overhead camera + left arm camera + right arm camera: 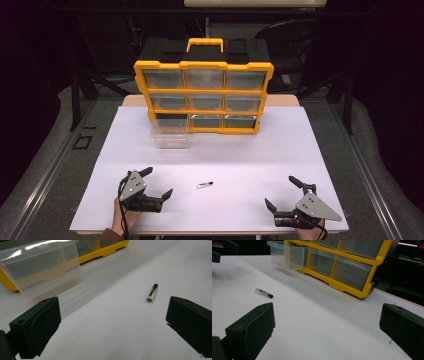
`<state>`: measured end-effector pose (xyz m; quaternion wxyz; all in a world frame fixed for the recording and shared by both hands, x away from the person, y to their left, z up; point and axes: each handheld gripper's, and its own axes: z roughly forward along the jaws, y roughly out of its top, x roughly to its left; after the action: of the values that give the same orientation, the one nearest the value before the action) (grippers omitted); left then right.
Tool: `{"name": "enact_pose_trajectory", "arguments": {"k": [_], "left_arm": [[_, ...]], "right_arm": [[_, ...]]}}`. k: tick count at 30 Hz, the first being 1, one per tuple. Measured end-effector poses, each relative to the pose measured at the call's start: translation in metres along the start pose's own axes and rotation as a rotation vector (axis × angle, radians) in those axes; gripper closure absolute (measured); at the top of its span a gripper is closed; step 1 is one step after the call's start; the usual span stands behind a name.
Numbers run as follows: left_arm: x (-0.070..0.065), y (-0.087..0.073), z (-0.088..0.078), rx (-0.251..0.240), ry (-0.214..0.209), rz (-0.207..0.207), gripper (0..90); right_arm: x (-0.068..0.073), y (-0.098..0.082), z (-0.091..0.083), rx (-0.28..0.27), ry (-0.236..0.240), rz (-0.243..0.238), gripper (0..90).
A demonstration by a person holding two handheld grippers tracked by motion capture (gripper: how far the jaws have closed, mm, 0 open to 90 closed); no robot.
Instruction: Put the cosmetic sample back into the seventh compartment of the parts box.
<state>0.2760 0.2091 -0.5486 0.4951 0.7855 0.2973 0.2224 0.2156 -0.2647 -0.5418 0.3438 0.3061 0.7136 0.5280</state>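
Both grippers sat wide open and empty: left gripper (159,182), right gripper (283,192). The small vial (204,185) lay between them, ahead of the left gripper's jaws, nearer its right jaw.

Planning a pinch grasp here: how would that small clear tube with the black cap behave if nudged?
The tube looks round and lies on its side on the smooth white table, so it would probably roll. It seems tiny and light, likely skidding easily.

A small clear tube (205,185) w/ black cap lies flat on the white bench (250,150), near front, approx. centre. A clear drawer (170,137) stands pulled out on the bench, just before the yellow-black drawer cabinet (204,85), bottom-left slot.
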Motion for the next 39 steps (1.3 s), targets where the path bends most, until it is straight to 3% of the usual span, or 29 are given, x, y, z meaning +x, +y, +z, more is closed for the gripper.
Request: {"name": "enact_pose_trajectory", "arguments": {"k": [16, 19, 26, 29, 30, 33, 39], "left_arm": [[-0.011, 0.015, 0.027, 0.091, -0.058, 0.051, 0.0], [-0.011, 0.018, 0.033, 0.099, -0.089, 0.043, 0.0], [-0.019, 0.03, 0.048, 0.137, -0.114, 0.097, 0.0], [-0.02, 0.033, 0.053, 0.152, -0.131, 0.099, 0.0], [-0.022, 0.037, 0.056, 0.16, -0.161, 0.091, 0.0], [-0.028, 0.043, 0.062, 0.185, -0.16, 0.131, 0.0], [-0.035, 0.05, 0.073, 0.234, -0.147, 0.168, 0.0]], "right_arm": [[0.0, 0.0, 0.0, 0.004, -0.001, -0.003, 0.0], [-0.001, 0.0, 0.0, 0.004, -0.003, -0.002, 0.0], [0.0, 0.0, -0.001, 0.003, -0.001, -0.005, 0.0], [-0.001, 0.0, 0.0, 0.003, 0.002, 0.0, 0.0], [-0.002, -0.001, 0.0, 0.002, 0.003, 0.001, 0.0], [-0.002, -0.001, 0.0, 0.002, 0.008, 0.002, 0.0], [-0.002, -0.001, 0.0, 0.004, 0.009, 0.0, 0.0]]}}
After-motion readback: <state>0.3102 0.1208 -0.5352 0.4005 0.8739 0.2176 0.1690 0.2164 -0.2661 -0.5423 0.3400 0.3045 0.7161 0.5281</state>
